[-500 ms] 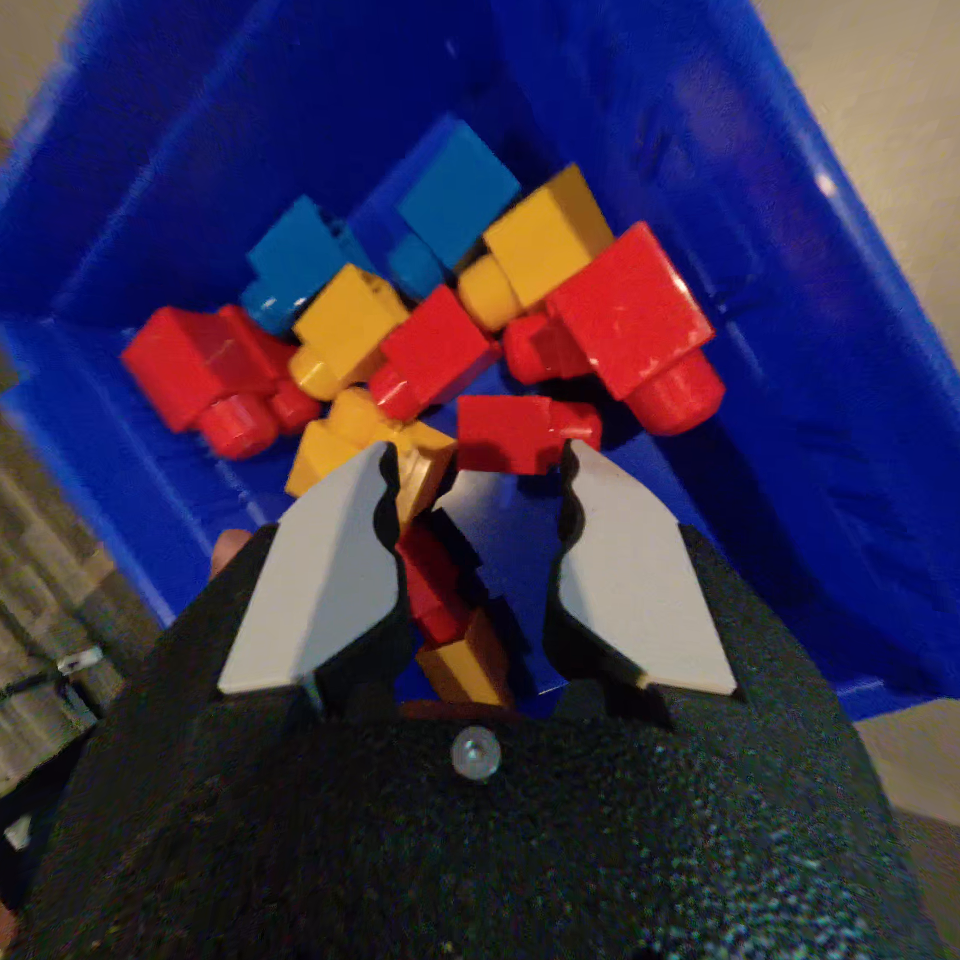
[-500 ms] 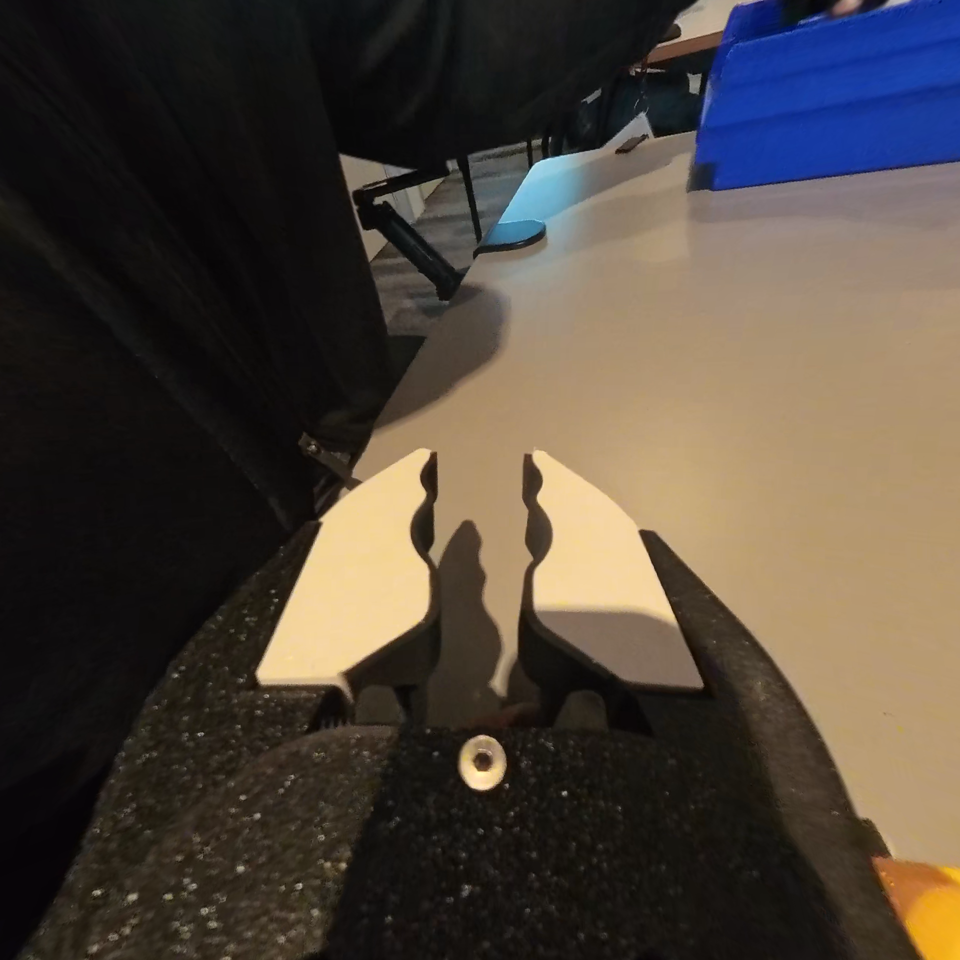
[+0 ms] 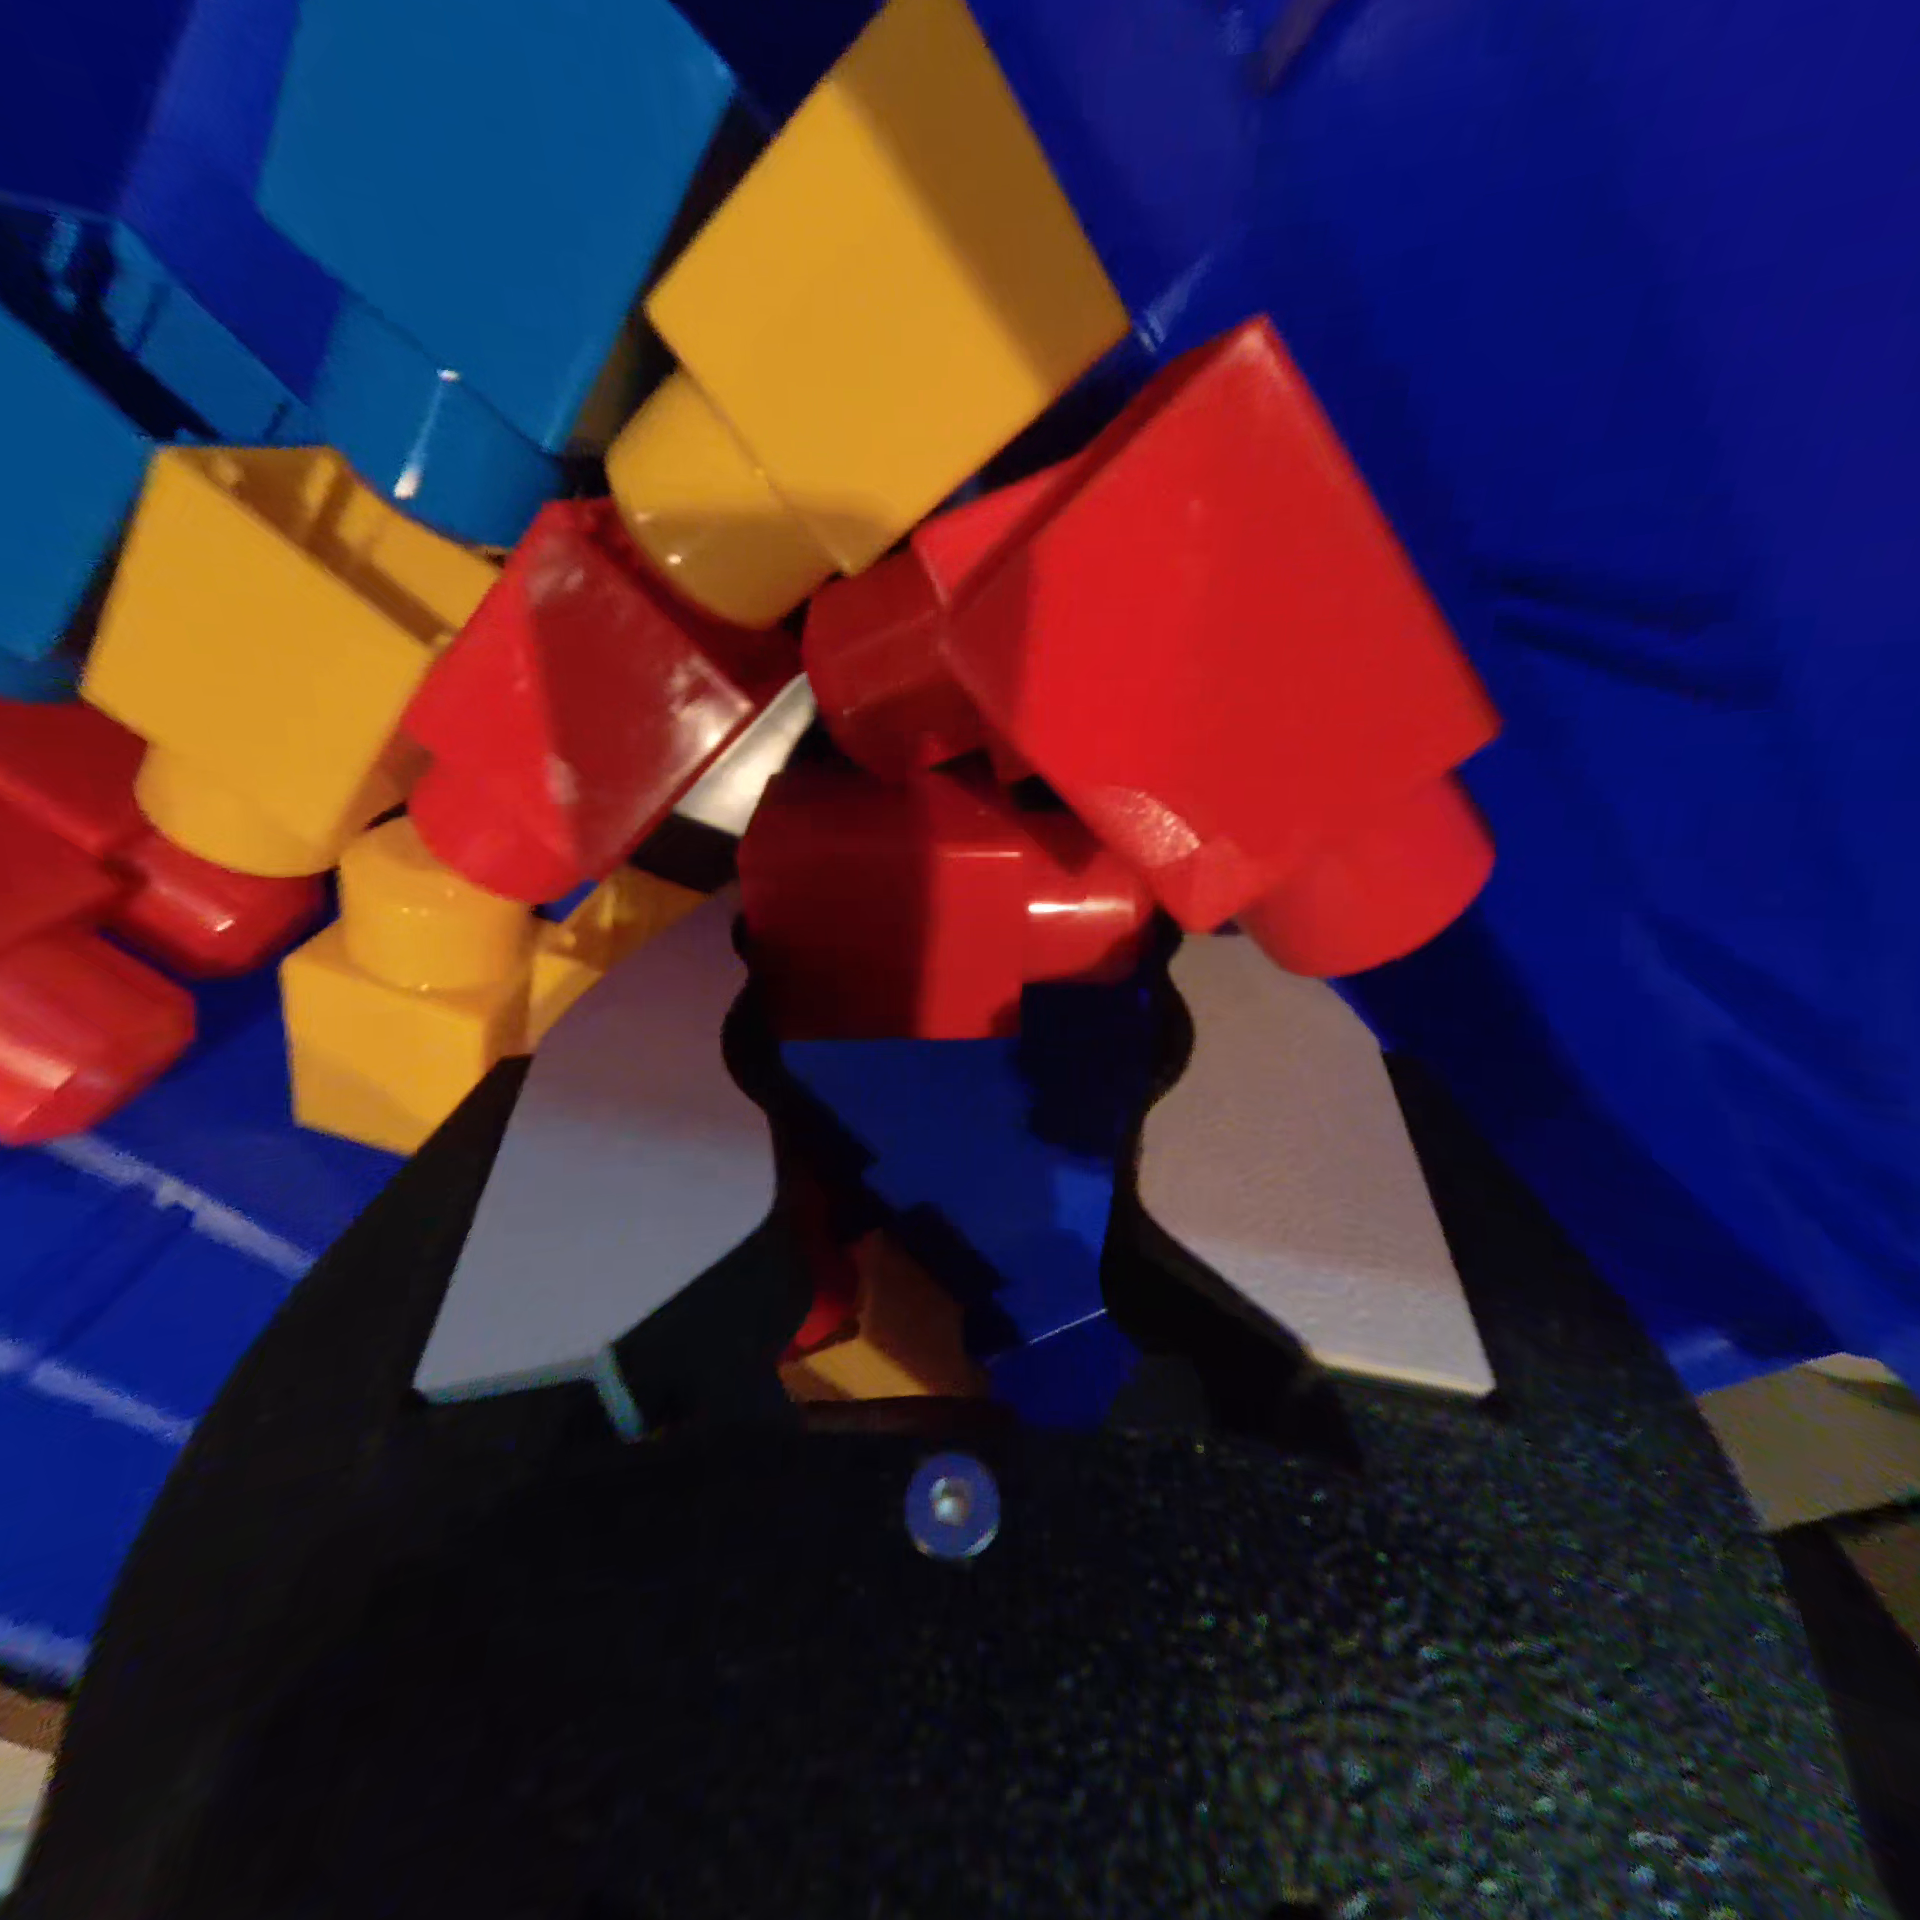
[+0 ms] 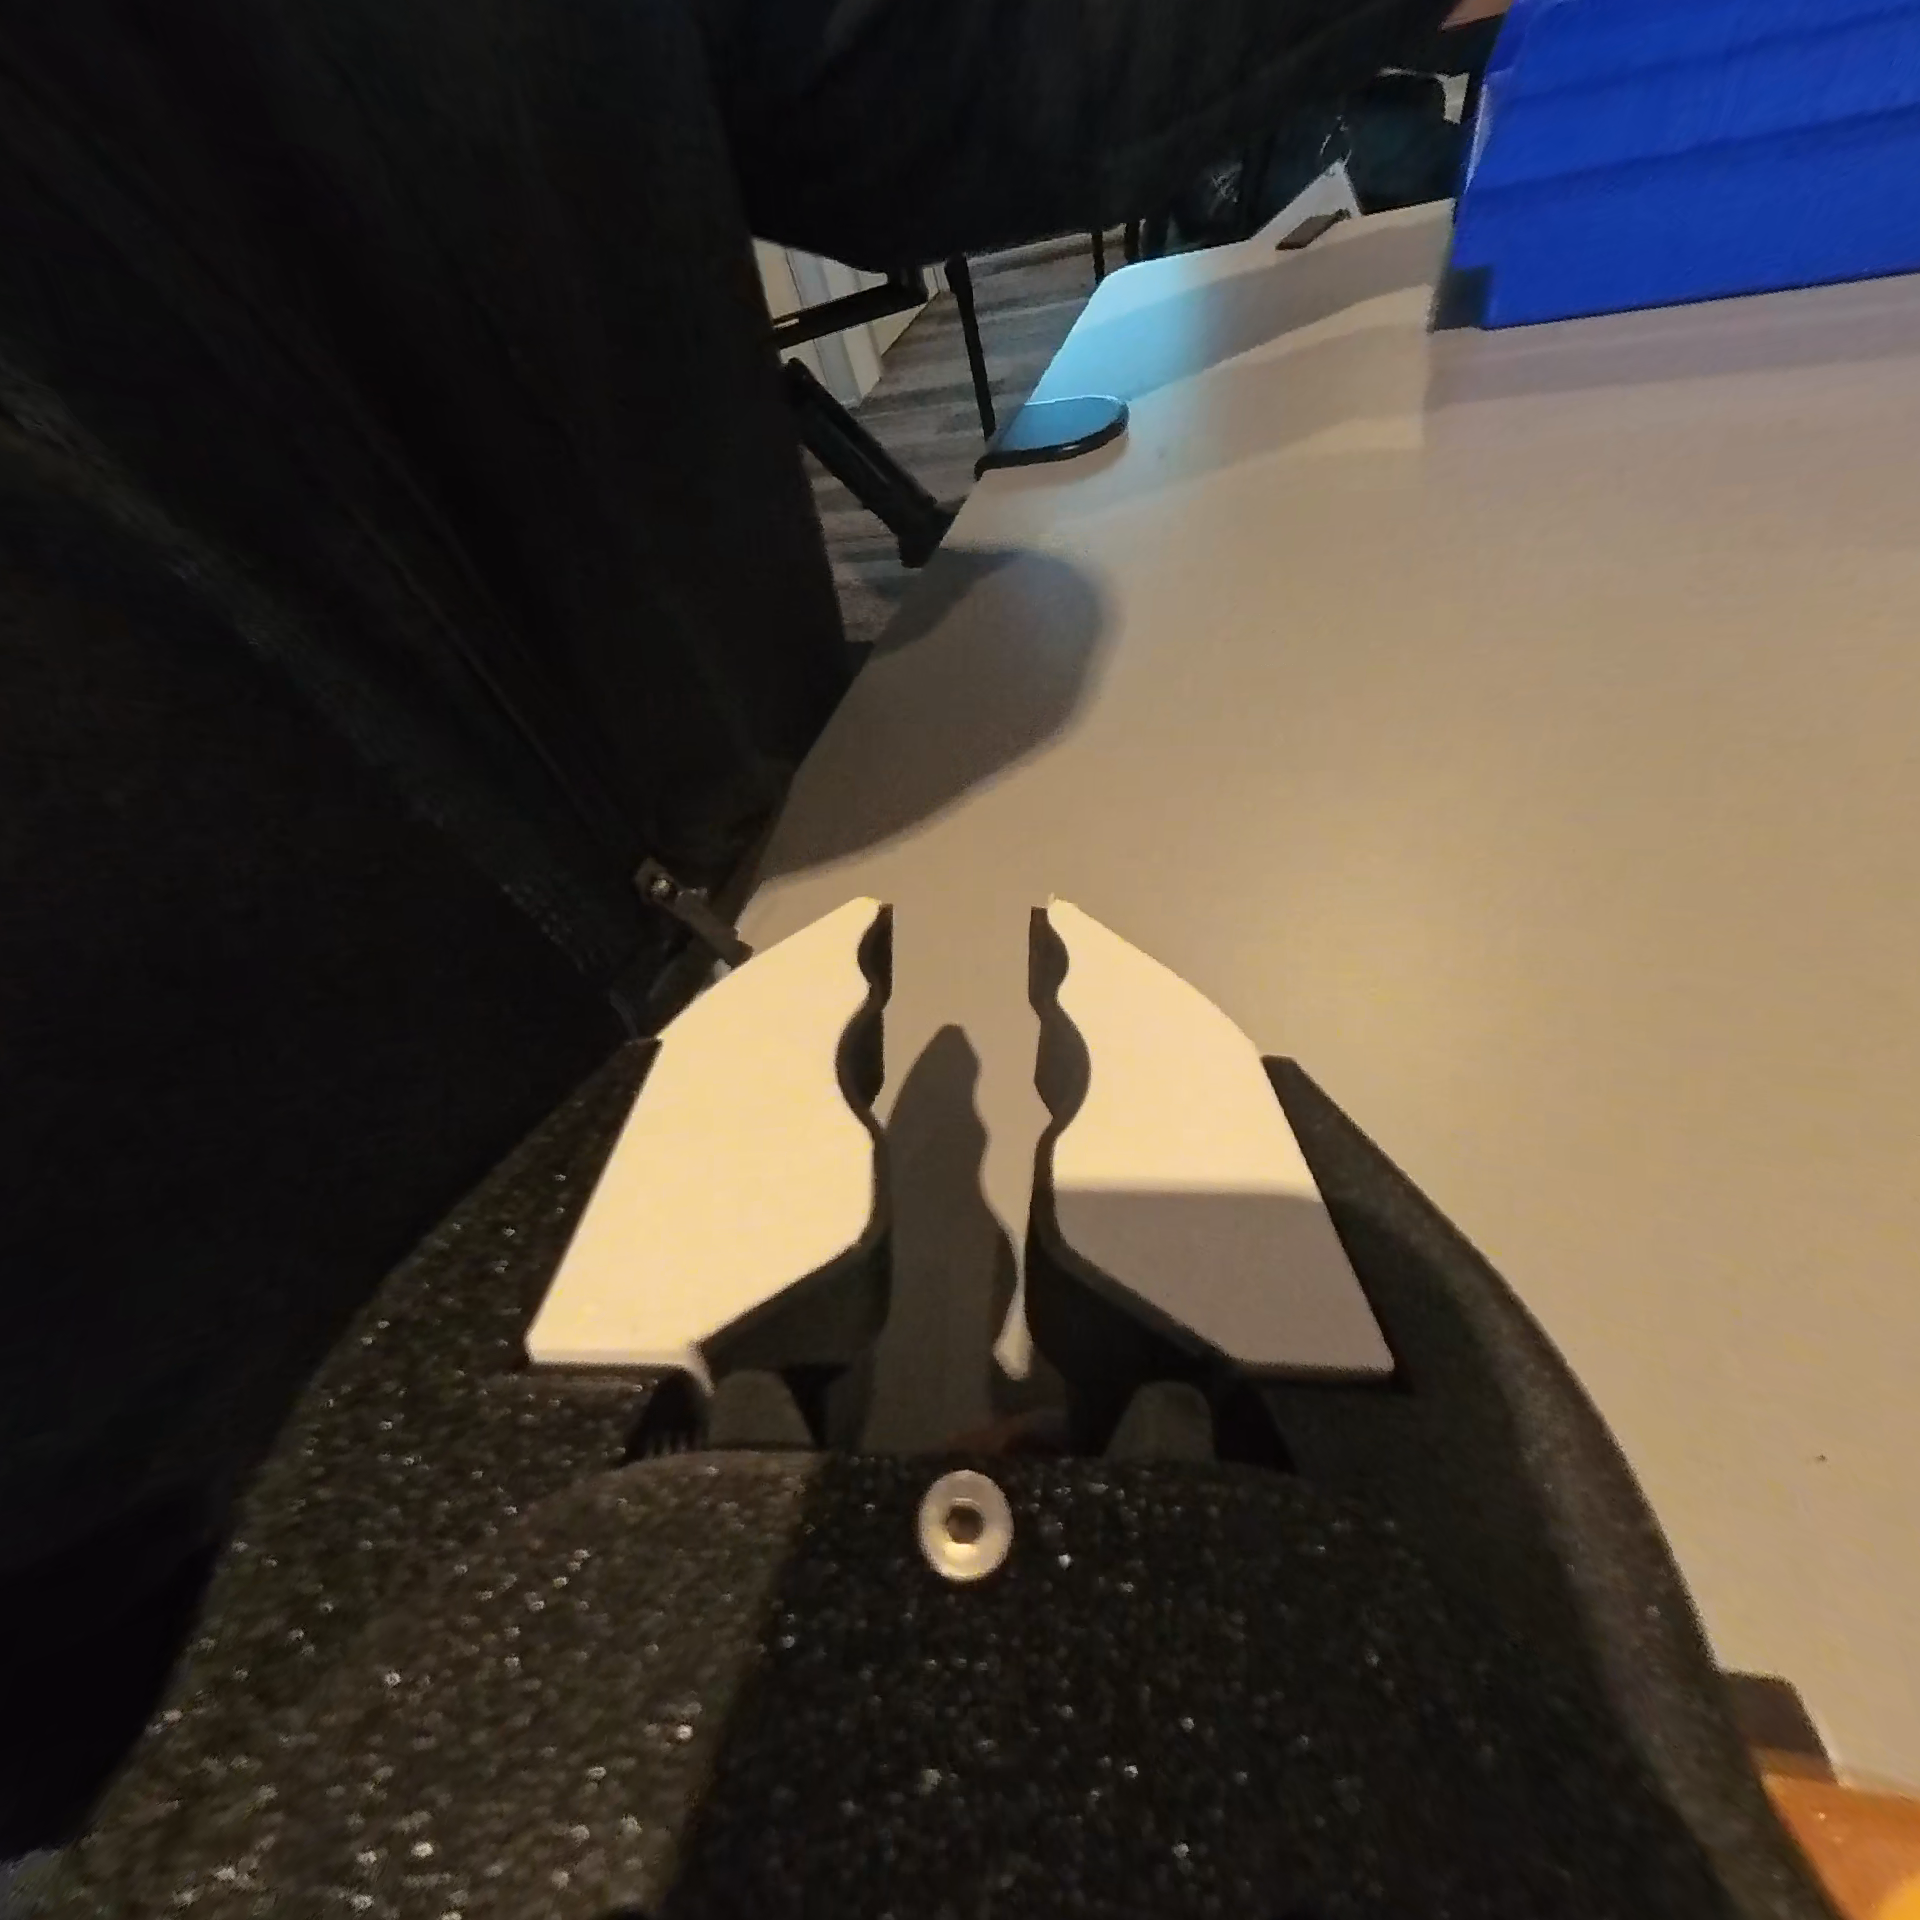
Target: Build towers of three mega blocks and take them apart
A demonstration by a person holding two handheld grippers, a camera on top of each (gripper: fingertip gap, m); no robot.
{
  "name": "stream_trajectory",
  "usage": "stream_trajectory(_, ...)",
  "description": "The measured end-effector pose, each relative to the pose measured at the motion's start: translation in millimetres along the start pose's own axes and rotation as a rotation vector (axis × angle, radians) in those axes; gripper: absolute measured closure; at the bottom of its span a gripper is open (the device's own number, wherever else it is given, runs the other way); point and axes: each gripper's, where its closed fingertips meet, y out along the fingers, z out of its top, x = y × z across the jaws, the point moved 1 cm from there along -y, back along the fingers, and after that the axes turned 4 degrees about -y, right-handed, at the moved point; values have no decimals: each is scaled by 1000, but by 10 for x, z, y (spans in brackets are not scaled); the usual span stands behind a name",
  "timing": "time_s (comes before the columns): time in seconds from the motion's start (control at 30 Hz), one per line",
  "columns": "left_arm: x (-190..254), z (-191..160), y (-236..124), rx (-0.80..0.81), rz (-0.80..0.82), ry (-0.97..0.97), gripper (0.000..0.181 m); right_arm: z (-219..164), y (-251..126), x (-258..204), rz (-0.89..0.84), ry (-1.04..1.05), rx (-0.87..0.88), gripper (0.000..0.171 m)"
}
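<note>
Left hand-held gripper [image 3: 951, 971]: inside the blue bin [image 3: 1621, 436], jaws spread wide, tips on either side of a dark red mega block [image 3: 935, 904] at frame centre. Whether the fingers [image 3: 1288, 1174] touch that block cannot be told; it is not clamped.

Blocks heaped in the bin, left wrist view:
- large red block [image 3: 1226, 634], right of centre, stud pointing lower right, resting on the dark red block.
- red block [image 3: 582, 707], centre left, tilted.
- yellow block [image 3: 883, 301], upper centre, leaning against the large red block.
- yellow block [image 3: 260, 644], left, hollow underside up.
- yellow block [image 3: 405, 997], lower left, stud up, on the bin floor.
- blue blocks [image 3: 468, 187], upper left.
- further red blocks [image 3: 73, 987] at the left edge.

Right hand-held gripper [image 4: 958, 920]: low over the pale grey surface [image 4: 1455, 831], jaws narrowly parted, nothing between them. Same blue bin [image 4: 1683, 177] stands on the surface in the upper right, well apart. Black clothing [image 4: 364, 520] of a person fills the left side. An orange-yellow patch [image 4: 1839, 1839] shows at the lower right corner; unidentifiable.
</note>
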Motion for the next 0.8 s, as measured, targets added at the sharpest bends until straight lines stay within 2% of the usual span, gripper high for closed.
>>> stream_trajectory(0.1,-78,38,-308,49,96,-72,112,10,-12,-15,-8,-23,9,146)
stream_trajectory(0.2,-69,229,-873,168,216,-145,112,26,-26,-43,-9,-49,19,145)
stream_trajectory(0.23,-27,368,-1096,243,252,-173,112,36,-31,-57,-3,-58,22,144)
stream_trajectory(0.3,308,866,-1549,509,193,-160,112,106,-58,-118,29,-84,54,143)
stream_trajectory(0.37,844,1413,-1940,771,70,-58,113,241,-137,-159,31,-140,104,144)
stream_trajectory(0.43,1471,1898,-2159,963,-97,41,113,394,-272,-129,-19,-208,141,144)
stream_trajectory(0.53,2467,2489,-2133,1116,-438,136,113,641,-608,138,-259,-340,193,145)
stream_trajectory(0.6,3098,2772,-1947,1140,-700,138,113,776,-927,432,-514,-425,207,142)
stream_trajectory(0.67,3622,2924,-1693,1089,-945,111,113,799,-1225,671,-723,-497,165,139)
stream_trajectory(0.8,4200,3007,-1354,960,-1328,-31,113,612,-1499,968,-924,-579,20,128)
